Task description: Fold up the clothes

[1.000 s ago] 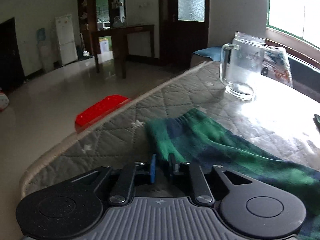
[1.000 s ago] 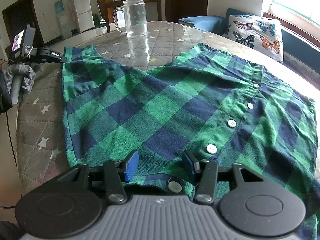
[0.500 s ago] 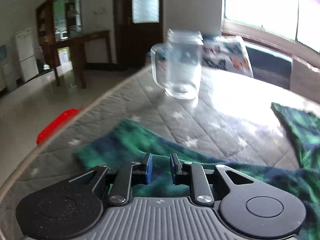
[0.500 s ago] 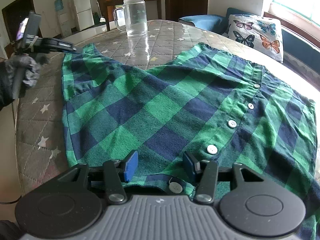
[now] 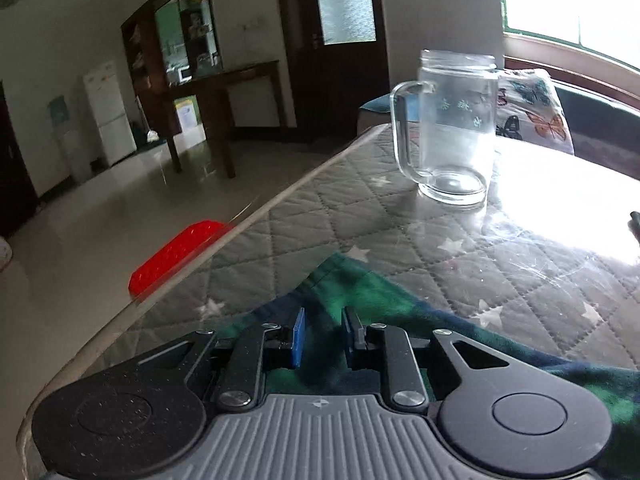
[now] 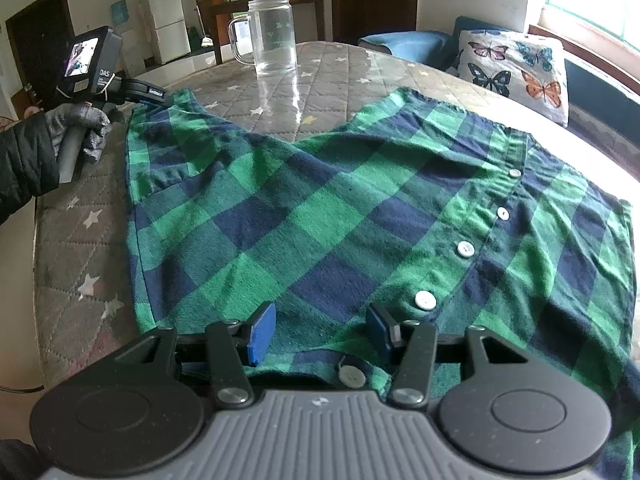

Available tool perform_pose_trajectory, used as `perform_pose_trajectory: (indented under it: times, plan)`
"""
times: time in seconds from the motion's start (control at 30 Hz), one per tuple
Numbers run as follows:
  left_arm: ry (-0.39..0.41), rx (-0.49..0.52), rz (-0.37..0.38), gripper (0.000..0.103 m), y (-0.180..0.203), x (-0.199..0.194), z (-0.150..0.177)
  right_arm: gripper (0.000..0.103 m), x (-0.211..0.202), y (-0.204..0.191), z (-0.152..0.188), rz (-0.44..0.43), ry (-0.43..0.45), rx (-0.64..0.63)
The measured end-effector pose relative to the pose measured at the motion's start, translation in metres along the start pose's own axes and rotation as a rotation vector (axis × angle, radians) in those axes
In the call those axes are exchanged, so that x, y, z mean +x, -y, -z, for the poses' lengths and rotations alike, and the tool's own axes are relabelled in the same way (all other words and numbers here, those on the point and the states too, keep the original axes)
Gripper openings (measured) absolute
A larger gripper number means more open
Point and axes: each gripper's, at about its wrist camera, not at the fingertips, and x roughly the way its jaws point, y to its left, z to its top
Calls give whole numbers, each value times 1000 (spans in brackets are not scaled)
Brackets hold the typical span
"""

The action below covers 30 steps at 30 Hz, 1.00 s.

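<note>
A green and navy plaid shirt [image 6: 320,200] lies spread flat on the quilted grey table [image 6: 80,240], its button placket running to the right. My right gripper [image 6: 320,330] is open just over the shirt's near edge, the cloth lying loose under the pads. My left gripper [image 5: 324,336] hovers at the shirt's far left corner [image 5: 360,288]. Its jaws stand narrowly apart with plaid cloth showing in the gap, and the pads do not press on it. In the right wrist view the left gripper [image 6: 154,94] is held by a gloved hand [image 6: 80,128].
A clear glass mug [image 5: 452,128] [image 6: 276,36] stands on the table beyond the shirt. A butterfly pillow [image 6: 516,68] lies on the sofa at the far right. The table edge [image 5: 256,216] runs close to the left gripper, with a red object [image 5: 176,252] on the floor below.
The left gripper swung right and back again over the shirt's corner, and its jaws stand a little wider. The shirt and the right gripper have not moved.
</note>
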Motion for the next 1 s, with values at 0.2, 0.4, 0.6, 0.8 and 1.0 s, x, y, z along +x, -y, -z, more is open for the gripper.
perform_pose_trajectory:
  times: [0.2,0.4,0.6,0.8,1.0]
  plan:
    - [19,11,73,46,-4,-34,13,51,3,-25,-9,-25,21,-71]
    - [7,-56,69,48,-22,-53,25,50,13,-59,-7,-58,4,-184]
    - [3,-115,57,48,-44,-59,30,49,27,-76,-25,-96,17,-189]
    - [-23,-166,88,48,-56,-54,32,50,41,-96,-33,-172,11,-207]
    - [-26,-217,104,46,-62,-49,34,49,47,-103,-44,-182,26,-201]
